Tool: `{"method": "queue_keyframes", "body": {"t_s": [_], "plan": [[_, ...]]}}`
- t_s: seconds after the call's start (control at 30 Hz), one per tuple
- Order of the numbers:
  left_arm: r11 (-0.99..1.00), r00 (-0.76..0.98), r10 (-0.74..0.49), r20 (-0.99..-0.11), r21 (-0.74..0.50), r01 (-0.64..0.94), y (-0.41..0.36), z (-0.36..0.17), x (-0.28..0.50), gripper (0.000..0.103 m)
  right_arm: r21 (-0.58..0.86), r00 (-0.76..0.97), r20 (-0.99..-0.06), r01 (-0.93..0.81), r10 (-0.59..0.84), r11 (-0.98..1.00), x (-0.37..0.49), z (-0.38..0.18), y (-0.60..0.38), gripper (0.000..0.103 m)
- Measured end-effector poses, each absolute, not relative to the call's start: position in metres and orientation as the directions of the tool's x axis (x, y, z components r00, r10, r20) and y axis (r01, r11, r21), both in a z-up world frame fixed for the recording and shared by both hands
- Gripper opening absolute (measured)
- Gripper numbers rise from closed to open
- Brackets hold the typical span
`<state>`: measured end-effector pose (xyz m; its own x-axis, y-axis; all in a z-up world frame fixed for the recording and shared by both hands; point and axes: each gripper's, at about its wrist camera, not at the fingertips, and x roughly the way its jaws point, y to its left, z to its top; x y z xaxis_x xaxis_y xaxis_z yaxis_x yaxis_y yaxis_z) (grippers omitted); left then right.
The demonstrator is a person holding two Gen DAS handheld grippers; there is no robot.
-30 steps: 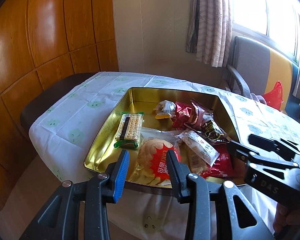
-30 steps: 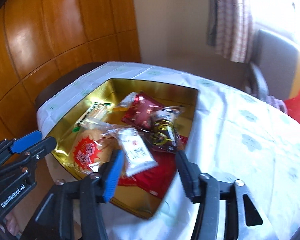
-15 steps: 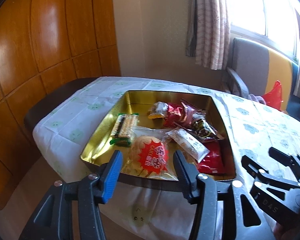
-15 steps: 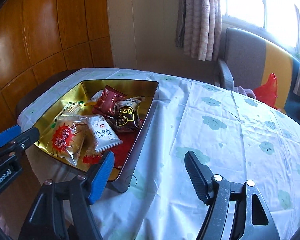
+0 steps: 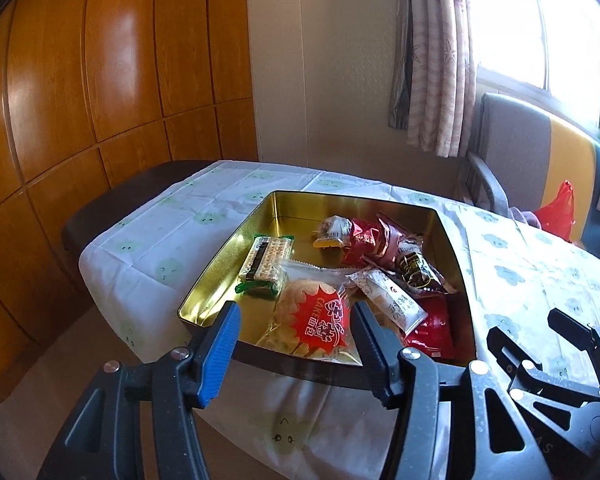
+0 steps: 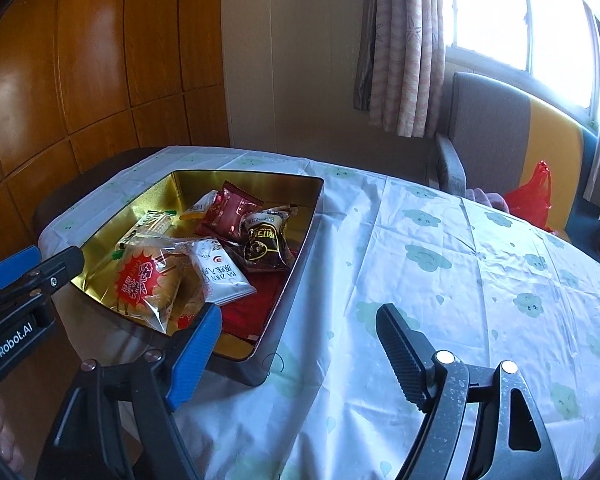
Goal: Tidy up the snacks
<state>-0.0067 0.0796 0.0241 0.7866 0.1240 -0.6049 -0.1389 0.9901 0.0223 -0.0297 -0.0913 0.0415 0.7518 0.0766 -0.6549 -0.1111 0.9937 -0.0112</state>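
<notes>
A gold tin sits on the tablecloth and holds several snack packets. Among them are a clear cake packet with a red burst, a green-edged cracker pack, a white packet, red packets and a dark one. My left gripper hangs before the tin's near edge, open and holding nothing. My right gripper is over the tablecloth at the tin's near right corner. Its jaws are opening, with nothing between them.
The tablecloth with cloud prints stretches to the right of the tin. A grey and yellow armchair with a red plastic bag stands behind the table, under the window. Wood panelling lines the left wall. The table's edge drops off just below the tin.
Both grippers have drawn back from the tin and spread their jaws wider. The left one no longer straddles the cake packet; the right one has swung right over the tablecloth.
</notes>
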Motion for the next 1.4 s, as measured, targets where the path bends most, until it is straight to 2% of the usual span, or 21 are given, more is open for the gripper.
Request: {"method": "queue_keyframes", "body": {"t_s": [1.4], "plan": [[0.99, 0.776, 0.118, -0.619, 0.015, -0.139, 0.083, 0.023, -0.006, 0.058, -0.036, 0.759, -0.645, -0.142, 0.085, 0.989, -0.032, 0.042, -0.081, 0.085]]}}
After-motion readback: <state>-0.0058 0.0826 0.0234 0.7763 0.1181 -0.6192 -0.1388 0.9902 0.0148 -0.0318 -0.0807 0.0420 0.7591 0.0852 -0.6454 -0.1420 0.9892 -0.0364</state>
